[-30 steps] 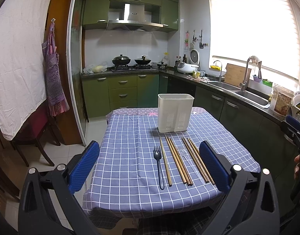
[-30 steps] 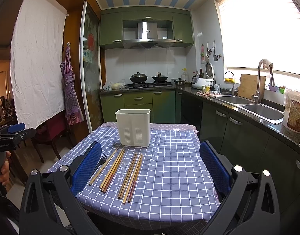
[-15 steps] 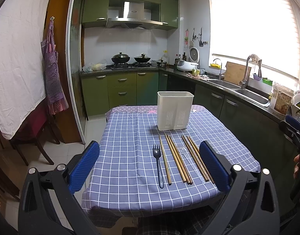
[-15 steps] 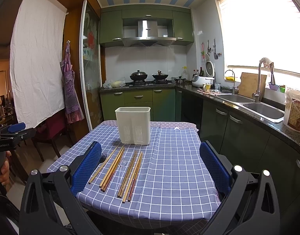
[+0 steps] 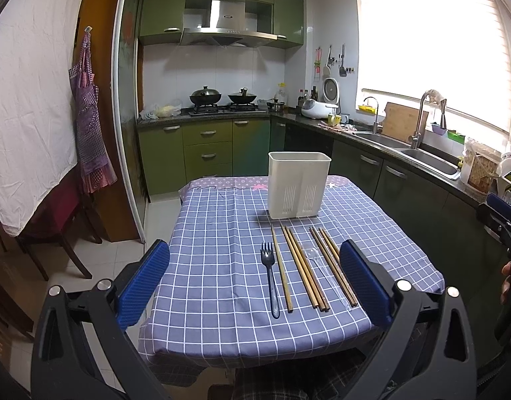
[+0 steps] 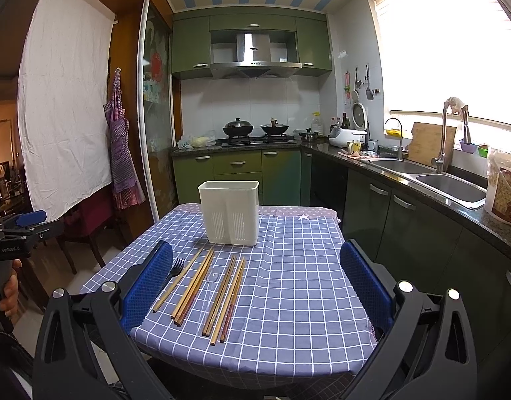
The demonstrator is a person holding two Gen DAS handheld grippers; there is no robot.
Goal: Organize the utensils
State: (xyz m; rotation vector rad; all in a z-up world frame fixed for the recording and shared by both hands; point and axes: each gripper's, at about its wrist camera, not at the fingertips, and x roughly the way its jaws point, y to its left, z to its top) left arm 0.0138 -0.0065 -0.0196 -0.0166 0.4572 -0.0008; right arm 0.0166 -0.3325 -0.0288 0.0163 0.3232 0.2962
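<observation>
Both my claws, the left gripper (image 5: 253, 278) and right gripper (image 6: 255, 280), hang spread wide and empty above the near table edge. The chopsticks (image 5: 303, 266) and fork (image 5: 269, 278) lie in a row before the white holder (image 5: 298, 185). Grabbing tightly packed sticks could scatter neighbours (a clear spoon (image 5: 317, 261) among them is barely visible), and the holder's inside is hidden.

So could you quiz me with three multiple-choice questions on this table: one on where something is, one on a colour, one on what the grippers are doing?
1. Where does the fork lie?
A. inside the holder
B. left of the chopsticks
C. right of the chopsticks

2. What colour is the utensil holder?
A. white
B. red
C. black

3. How is the left gripper?
A. shut on the fork
B. shut on a chopstick
C. open, holding nothing

Answers: 1 B, it lies flat at the left end of the row, beside the chopsticks. 2 A, its walls are plain white. 3 C, the blue pads stand wide apart above the tablecloth.
</observation>
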